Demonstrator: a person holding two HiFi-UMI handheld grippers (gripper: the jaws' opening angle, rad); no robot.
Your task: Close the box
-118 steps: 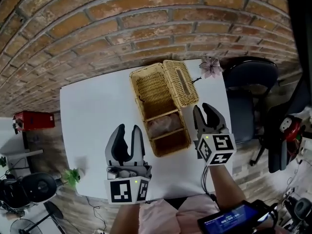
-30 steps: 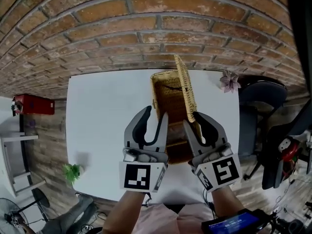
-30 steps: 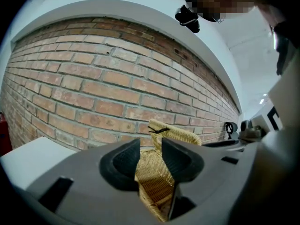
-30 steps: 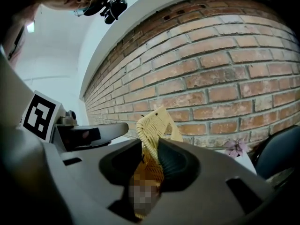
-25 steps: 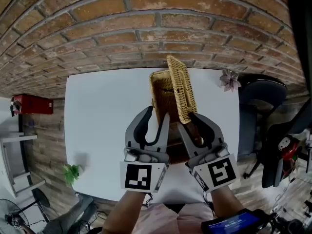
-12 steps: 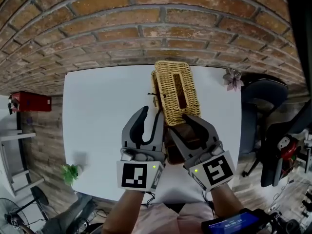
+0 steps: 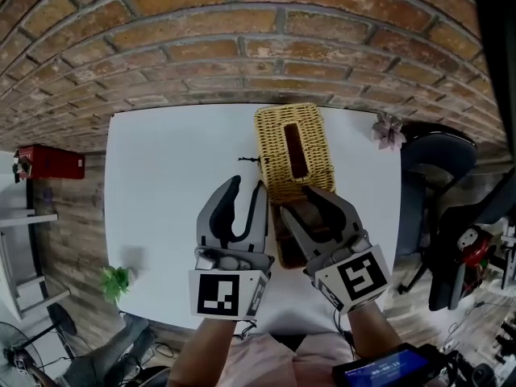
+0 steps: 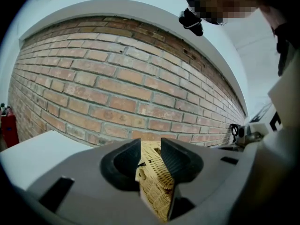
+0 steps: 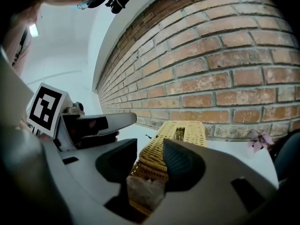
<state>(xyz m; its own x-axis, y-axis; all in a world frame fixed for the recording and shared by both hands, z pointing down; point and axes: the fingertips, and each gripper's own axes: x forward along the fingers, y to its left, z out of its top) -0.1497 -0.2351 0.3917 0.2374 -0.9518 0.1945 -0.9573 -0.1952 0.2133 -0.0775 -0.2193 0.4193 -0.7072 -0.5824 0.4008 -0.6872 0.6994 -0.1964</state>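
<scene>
- Left gripper [image 7: 247, 185]: jaws spread and empty, just left of the wicker box [image 7: 294, 147].
- Right gripper [image 7: 300, 201]: jaws closing without a grip, the box's near end between them.
- Lid [image 7: 292, 135]: down over the box's far part, ahead of both grippers.

Office: brick wall [image 7: 258, 55], white desk [image 7: 173, 164], chair [image 7: 439, 164]

Your right gripper [image 7: 300, 203], jaws closing astride the box [image 7: 306, 230], has released the lid [image 7: 294, 150], which has dropped from upright to nearly flat just ahead.
</scene>
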